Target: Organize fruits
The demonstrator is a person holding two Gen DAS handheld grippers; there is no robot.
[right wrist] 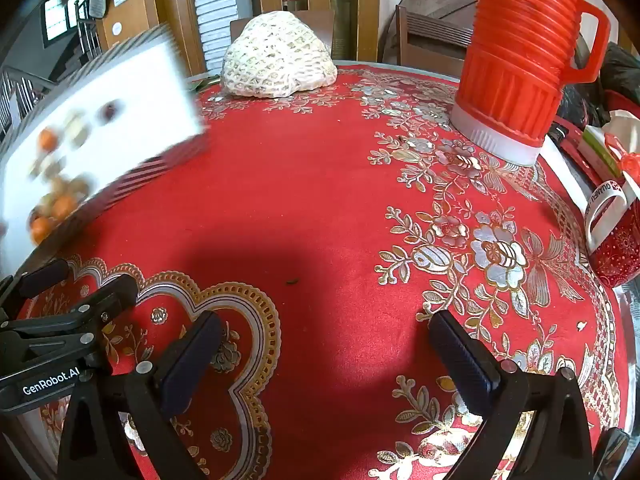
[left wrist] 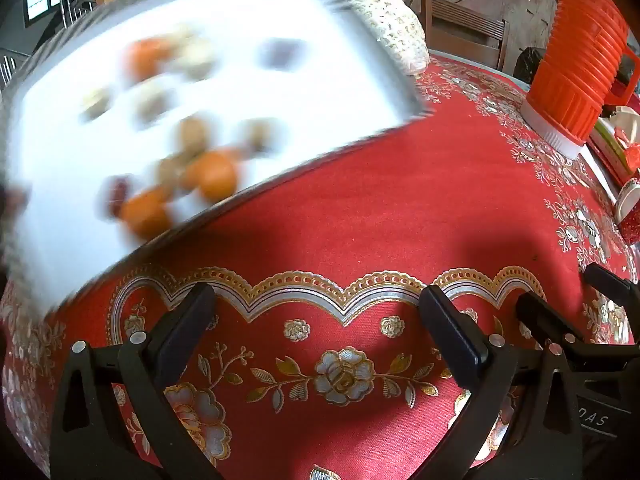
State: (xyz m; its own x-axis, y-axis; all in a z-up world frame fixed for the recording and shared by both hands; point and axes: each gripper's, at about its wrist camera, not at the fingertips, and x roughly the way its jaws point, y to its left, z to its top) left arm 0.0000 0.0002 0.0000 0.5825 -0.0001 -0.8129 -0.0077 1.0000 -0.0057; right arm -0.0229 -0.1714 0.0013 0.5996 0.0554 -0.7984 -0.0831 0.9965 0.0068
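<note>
three oranges [left wrist: 212, 174], one jug [left wrist: 580, 52], one tray [left wrist: 280, 12]

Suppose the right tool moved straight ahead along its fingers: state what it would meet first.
The open right tool points across bare red tablecloth. The first thing in that line looks like the white mesh food cover at the far edge, though depth is unclear.

You had before you a woven red tablecloth [right wrist: 320, 200] with shiny gold and silver print, a ribbed glossy orange plastic jug [right wrist: 520, 60], a white foam-net cover [right wrist: 276, 58], and matt black gripper fingers [right wrist: 192, 360].
</note>
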